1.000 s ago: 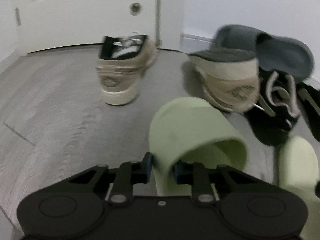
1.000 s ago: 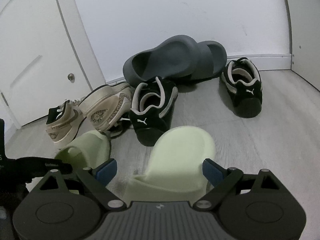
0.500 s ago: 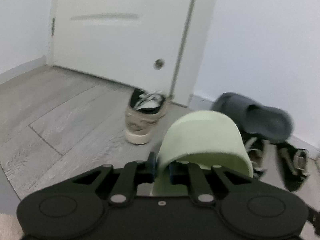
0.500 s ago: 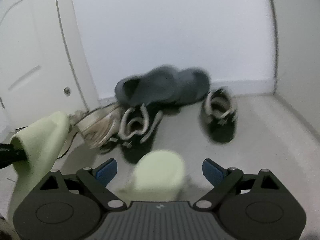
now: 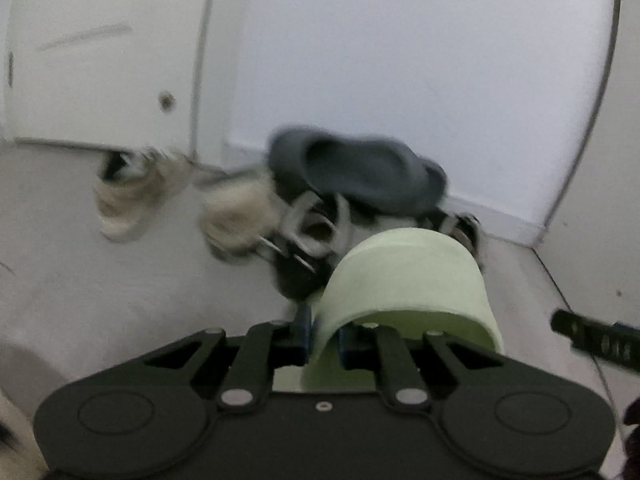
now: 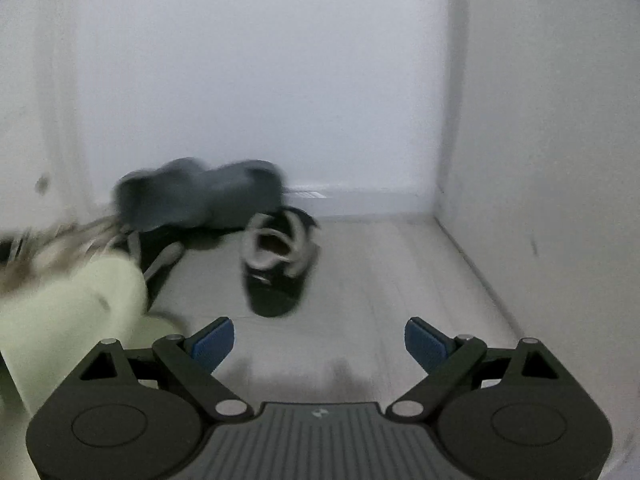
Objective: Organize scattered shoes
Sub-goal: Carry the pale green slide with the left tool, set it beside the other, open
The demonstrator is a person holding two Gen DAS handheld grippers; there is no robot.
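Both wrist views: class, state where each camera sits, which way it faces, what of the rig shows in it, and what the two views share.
Left wrist: sits on the left gripper, facing a white wall corner and white door; its fingers clamp the pale green foam slide.
Right wrist: sits on the right gripper, facing the same corner; blue-padded fingers apart, nothing between them.
Shared: the green slide, dark grey foam slides, a black suede sneaker, beige sneakers, and the light wood floor.
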